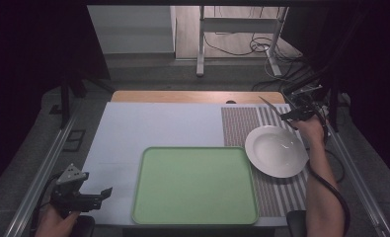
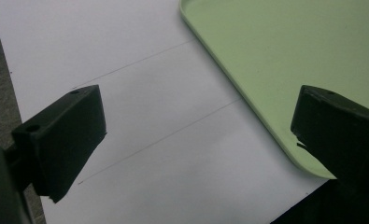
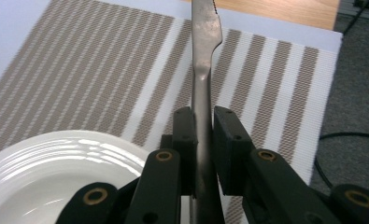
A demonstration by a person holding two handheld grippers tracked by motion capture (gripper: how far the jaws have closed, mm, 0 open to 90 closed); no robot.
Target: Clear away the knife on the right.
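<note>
Overhead, right hand-held gripper (image 3: pixel 203 140) clamped on knife (image 3: pixel 204 56); left hand-held gripper (image 2: pixel 196 135) jaws apart.

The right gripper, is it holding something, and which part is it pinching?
Yes. The right gripper is shut on a table knife, pinching its handle, with the blade pointing away. The left gripper holds nothing.

Dull brushed metal knife (image 3: pixel 204 70), glossy white ceramic plate (image 1: pixel 276 150), woven striped cloth placemat (image 3: pixel 102 70), smooth matt green plastic tray (image 1: pixel 195 185).
</note>
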